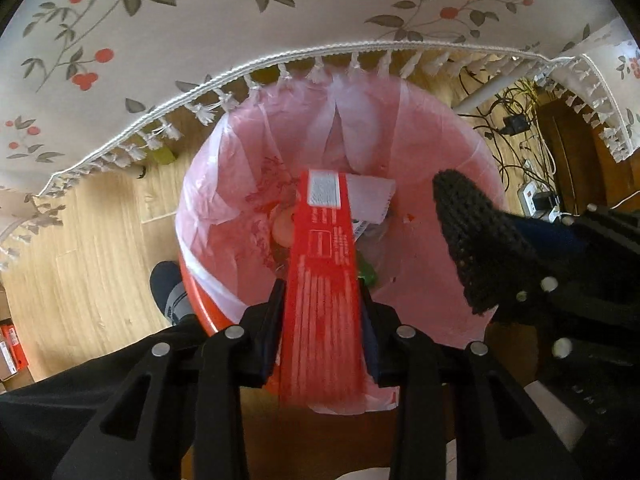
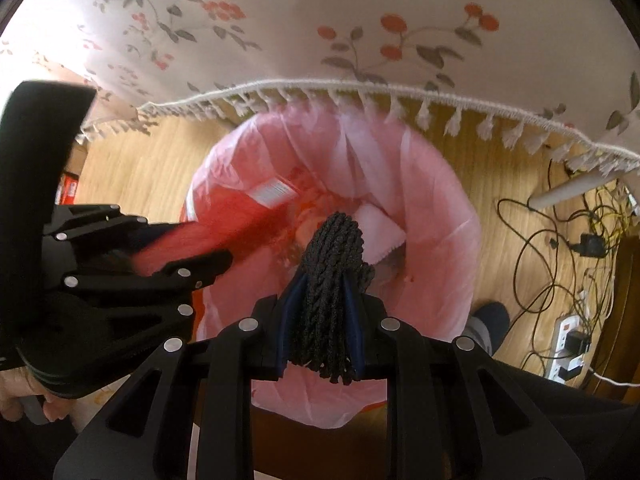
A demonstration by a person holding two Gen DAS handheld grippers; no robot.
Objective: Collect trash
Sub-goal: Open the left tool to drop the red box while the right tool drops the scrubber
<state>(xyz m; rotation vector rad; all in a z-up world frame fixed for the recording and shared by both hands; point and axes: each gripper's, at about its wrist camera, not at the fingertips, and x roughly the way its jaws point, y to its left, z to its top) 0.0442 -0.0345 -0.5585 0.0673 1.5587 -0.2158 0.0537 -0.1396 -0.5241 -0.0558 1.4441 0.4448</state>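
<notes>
A red bin with a pink plastic liner [image 1: 248,168] stands on the wooden floor below both grippers; it also shows in the right wrist view [image 2: 432,200]. My left gripper [image 1: 322,300] is shut on a long red wrapper [image 1: 324,248] that hangs over the bin's opening. My right gripper [image 2: 322,300] is shut on a black braided cord bundle [image 2: 332,248], also held above the bin. The bundle shows in the left wrist view [image 1: 468,232] and the red wrapper in the right wrist view [image 2: 224,216]. White paper [image 1: 368,196] and other scraps lie inside the bin.
A floral tablecloth with a tasselled fringe [image 1: 280,56] hangs over the far side of the bin. Cables and a power strip [image 2: 568,340] lie on the floor to the right. A person's dark shoe [image 1: 170,284] stands beside the bin. Red boxes [image 1: 10,346] sit at far left.
</notes>
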